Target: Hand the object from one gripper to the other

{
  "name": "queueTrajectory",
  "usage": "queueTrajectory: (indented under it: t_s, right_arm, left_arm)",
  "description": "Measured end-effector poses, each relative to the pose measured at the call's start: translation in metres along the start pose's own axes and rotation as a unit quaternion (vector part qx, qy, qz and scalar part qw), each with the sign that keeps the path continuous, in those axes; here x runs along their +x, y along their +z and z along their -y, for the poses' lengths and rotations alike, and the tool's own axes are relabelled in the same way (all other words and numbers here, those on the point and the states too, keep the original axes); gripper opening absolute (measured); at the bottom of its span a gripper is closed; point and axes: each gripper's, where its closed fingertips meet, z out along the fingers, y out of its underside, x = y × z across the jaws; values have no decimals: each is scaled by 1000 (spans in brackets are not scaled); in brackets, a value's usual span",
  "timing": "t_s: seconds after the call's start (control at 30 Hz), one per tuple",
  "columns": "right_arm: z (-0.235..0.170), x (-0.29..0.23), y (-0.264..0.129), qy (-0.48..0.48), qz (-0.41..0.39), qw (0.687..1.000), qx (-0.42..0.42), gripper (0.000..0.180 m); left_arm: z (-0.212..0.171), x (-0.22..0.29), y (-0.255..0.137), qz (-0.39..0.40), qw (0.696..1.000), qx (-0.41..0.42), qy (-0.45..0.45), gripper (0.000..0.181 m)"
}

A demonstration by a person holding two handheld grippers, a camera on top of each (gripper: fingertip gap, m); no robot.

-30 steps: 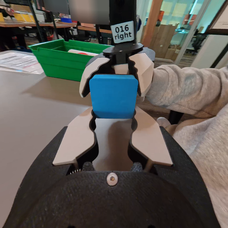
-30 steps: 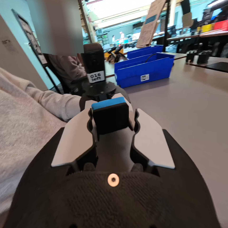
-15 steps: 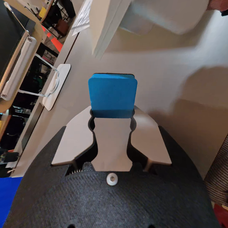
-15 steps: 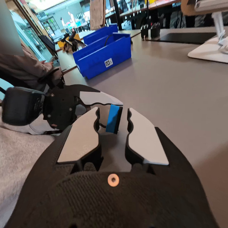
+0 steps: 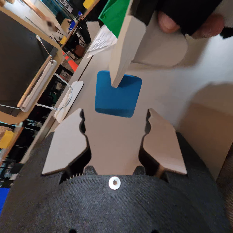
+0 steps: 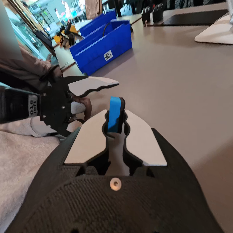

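Left wrist view: left gripper point(image 5: 115, 111) spread wide with nothing in it; the pad point(image 5: 116, 99) sits just past its tips, above the table point(image 5: 163, 93). Right wrist view – right gripper point(image 6: 115, 111) is clamped on the pad point(image 6: 114, 113), held edge-on; bin point(image 6: 100, 50) well behind.

My left gripper point(image 5: 115, 112) is spread wide, gap between fingers free, bare table point(image 5: 113, 145) showing through. Blue pad point(image 5: 117, 97) sits just ahead, pinched in my right gripper point(image 6: 116, 112), blocking centre frame. Right view: table point(image 6: 176, 88) clear centre right; blue bin point(image 6: 100, 50) upper left, white stand base point(image 6: 216, 34) upper right.
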Motion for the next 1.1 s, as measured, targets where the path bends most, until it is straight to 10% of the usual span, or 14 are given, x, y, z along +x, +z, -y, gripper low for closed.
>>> queueTrajectory:
  t_s: [0.2,0.57,0.93,1.1]
  right_arm:
    - [28,-1,-26,44,75,990,112,21]
    - [38,-27,-30,32,162,974,157,21]
    - [38,-35,-24,21,172,970,171,23]
    - [47,-25,-30,-30,129,965,225,68]
  left_arm:
    - [18,-2,-7,-123,963,92,-223,113]
    - [57,-29,-55,-393,686,288,-541,53]
    - [62,-11,-52,-419,682,267,-537,21]
    - [58,-17,-51,-413,676,263,-551,21]
